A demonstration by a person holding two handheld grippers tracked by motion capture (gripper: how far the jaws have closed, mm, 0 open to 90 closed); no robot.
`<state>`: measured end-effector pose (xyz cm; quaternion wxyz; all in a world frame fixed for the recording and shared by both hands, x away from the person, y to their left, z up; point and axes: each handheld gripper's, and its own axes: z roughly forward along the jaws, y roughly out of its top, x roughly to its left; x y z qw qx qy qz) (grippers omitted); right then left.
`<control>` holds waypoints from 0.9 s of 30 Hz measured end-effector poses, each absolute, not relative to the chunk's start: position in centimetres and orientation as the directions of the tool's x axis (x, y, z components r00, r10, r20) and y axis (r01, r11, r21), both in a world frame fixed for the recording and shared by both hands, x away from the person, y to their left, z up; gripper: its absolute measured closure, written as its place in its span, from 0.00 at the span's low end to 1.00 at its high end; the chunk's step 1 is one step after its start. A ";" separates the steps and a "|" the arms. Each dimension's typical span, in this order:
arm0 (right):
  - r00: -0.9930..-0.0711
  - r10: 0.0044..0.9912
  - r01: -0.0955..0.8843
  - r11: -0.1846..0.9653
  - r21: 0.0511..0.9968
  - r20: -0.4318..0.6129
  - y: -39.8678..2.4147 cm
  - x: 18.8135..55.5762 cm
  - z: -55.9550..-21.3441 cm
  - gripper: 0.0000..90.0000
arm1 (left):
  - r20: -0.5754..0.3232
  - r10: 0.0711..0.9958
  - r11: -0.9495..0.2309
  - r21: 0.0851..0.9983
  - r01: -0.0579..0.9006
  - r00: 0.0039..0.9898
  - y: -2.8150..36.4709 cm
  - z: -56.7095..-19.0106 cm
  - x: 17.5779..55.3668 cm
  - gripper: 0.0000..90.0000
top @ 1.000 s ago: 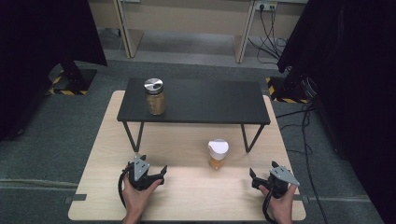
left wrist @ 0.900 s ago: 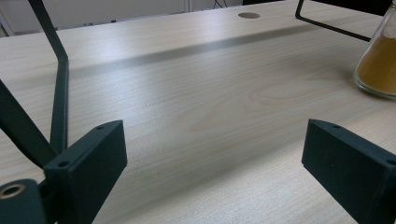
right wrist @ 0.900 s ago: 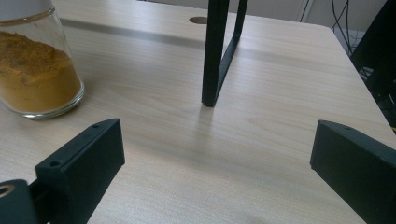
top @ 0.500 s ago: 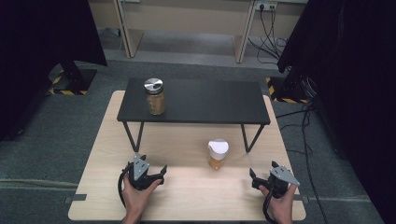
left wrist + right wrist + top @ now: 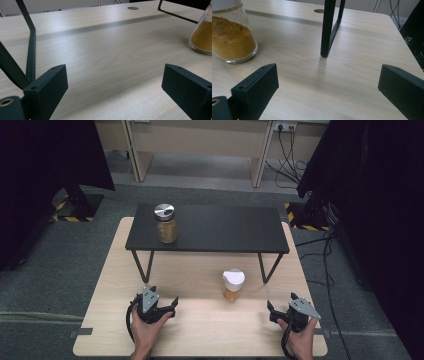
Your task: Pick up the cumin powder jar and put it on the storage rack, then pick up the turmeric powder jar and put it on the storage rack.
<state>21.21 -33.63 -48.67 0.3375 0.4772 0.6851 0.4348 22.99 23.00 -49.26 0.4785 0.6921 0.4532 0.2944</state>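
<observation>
Nothing is shifting since the earlier frames: the wooden table (image 5: 200, 330) and black shelf (image 5: 220, 227) are sitting unchanged, the white-lidded jar (image 5: 233, 286) is standing between my grippers, and my left gripper (image 5: 161, 306) and right gripper (image 5: 281, 312) are resting near me, jaws released, gripping nothing.

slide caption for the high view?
Open left tongs and right tongs rest on the wooden table; white-lidded jar between them, silver-lidded jar on the black shelf.
</observation>
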 end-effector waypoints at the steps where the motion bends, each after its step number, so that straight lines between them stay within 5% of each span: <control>1: -0.317 0.947 0.361 0.167 0.918 -0.048 -33.6 21.2 -48.7 0.03 | -0.029 0.909 -0.129 0.929 0.346 0.415 23.0 -49.3 23.0 0.06; 27: -0.324 0.945 0.360 0.170 0.917 -0.048 -33.7 21.3 -48.6 0.03 | -0.031 0.908 -0.126 0.931 0.343 0.419 23.1 -49.3 23.0 0.06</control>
